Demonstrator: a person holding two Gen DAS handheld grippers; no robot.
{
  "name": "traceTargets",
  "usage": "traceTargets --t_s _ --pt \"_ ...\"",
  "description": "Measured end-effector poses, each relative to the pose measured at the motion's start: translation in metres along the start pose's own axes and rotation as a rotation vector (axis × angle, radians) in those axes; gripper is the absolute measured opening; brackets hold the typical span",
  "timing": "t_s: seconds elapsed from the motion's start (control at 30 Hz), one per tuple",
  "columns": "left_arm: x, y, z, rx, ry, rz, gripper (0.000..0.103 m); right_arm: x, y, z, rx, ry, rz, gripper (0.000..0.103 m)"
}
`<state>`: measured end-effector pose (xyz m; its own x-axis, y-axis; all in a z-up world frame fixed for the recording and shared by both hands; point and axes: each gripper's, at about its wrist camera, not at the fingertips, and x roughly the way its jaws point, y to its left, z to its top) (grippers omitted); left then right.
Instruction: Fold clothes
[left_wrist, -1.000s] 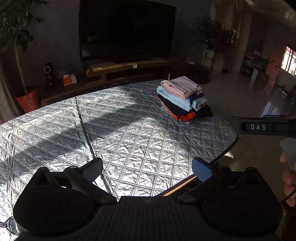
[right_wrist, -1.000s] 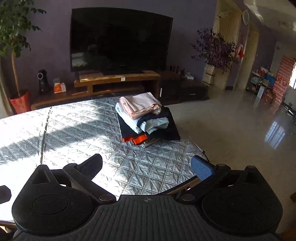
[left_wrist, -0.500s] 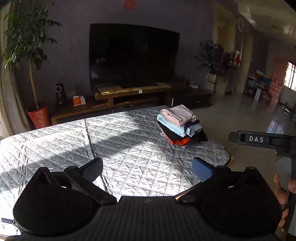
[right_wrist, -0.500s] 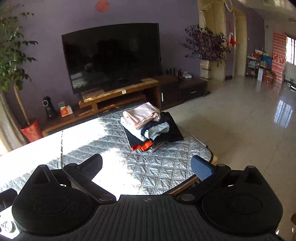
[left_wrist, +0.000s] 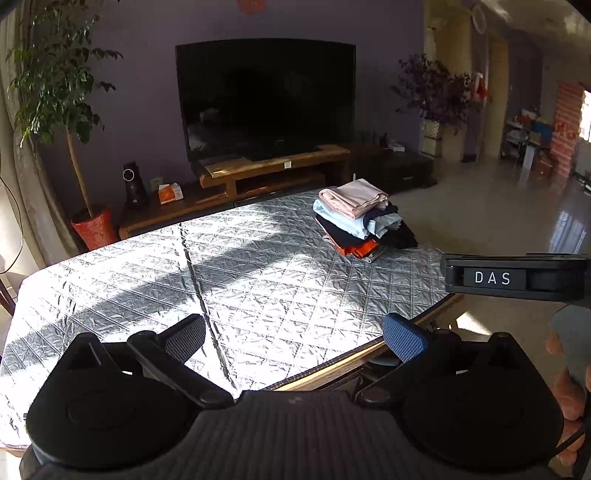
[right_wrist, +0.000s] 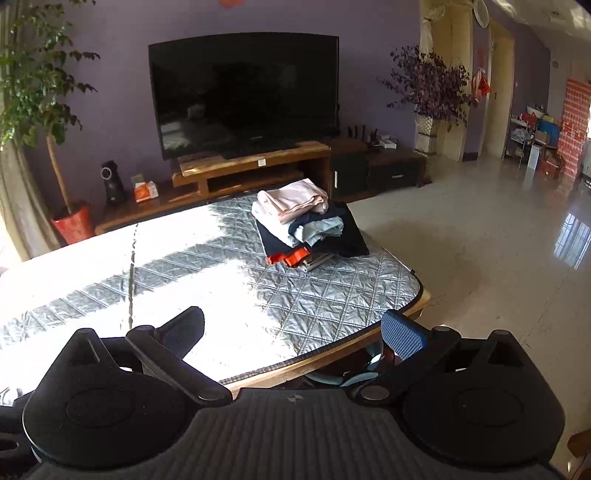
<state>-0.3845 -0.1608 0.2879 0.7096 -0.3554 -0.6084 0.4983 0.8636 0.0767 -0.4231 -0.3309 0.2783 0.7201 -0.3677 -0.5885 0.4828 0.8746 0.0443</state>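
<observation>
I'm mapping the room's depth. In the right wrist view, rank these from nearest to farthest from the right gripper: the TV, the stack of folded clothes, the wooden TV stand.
1. The stack of folded clothes, on the quilted table, ahead of the open right gripper.
2. The wooden TV stand, beyond the table's far edge.
3. The TV, standing on it against the purple wall.

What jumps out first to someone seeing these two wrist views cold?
The stack of folded clothes, pink piece on top, sits near the far right end of the silver quilted table cover. Behind it a big dark TV fills the purple wall. Up close, both the left hand-held gripper and the right hand-held gripper are open and empty over the table's near edge.
</observation>
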Motion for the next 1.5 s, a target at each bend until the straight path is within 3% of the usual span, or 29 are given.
traceTargets --t_s 0.47,1.03,1.5 --pt "-0.008 0.001 -0.014 -0.027 0.043 0.011 0.102 -0.006 0.012 -0.009 -0.025 0.042 -0.024 0.103" --pt "0.038 0.034 -0.036 -0.141 0.186 0.006 0.102 0.033 0.057 -0.019 -0.134 0.122 -0.007 0.103" --pt "0.065 0.026 -0.041 -0.111 0.238 0.023 0.102 0.055 0.058 -0.027 -0.135 0.173 -0.011 0.103"
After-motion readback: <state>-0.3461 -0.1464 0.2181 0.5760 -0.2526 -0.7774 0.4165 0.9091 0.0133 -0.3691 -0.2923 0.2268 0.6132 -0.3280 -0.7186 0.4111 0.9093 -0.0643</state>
